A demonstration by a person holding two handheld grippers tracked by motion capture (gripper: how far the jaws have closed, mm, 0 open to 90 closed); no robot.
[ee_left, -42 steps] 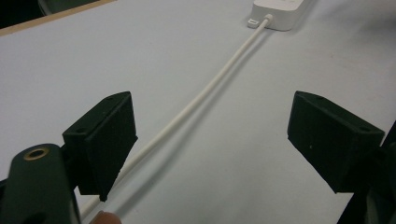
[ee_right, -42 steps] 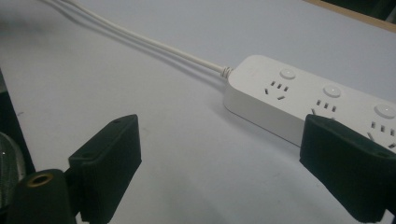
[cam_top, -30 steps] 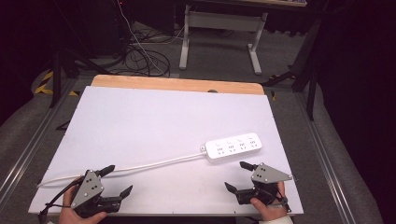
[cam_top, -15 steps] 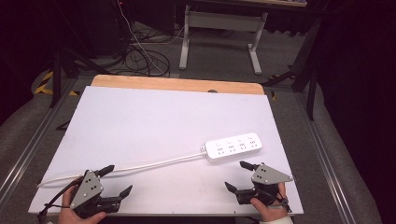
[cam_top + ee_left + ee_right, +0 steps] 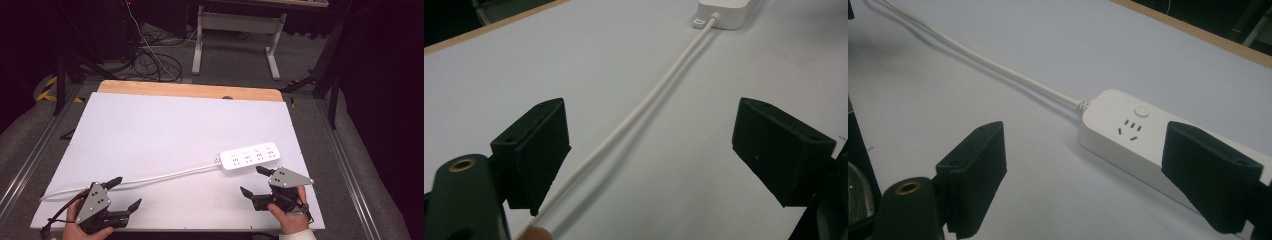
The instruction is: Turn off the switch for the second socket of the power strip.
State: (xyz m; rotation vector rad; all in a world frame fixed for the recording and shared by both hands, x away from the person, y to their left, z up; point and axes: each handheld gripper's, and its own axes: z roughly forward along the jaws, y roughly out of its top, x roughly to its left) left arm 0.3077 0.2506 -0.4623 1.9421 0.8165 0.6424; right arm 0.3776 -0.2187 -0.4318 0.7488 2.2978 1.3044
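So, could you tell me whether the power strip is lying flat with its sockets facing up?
Yes. The power strip lies flat on the white table, sockets and round button upward.

Overhead camera, two close tongs-mounted views

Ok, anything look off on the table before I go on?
Nothing stands out. The white power strip lies flat and intact on the white table, its cable trailing toward the left gripper. Both that and the right gripper are open, holding nothing.

One white power strip [image 5: 250, 157], one white cord [image 5: 165, 176], two hand-held grippers, one table [image 5: 150, 125]
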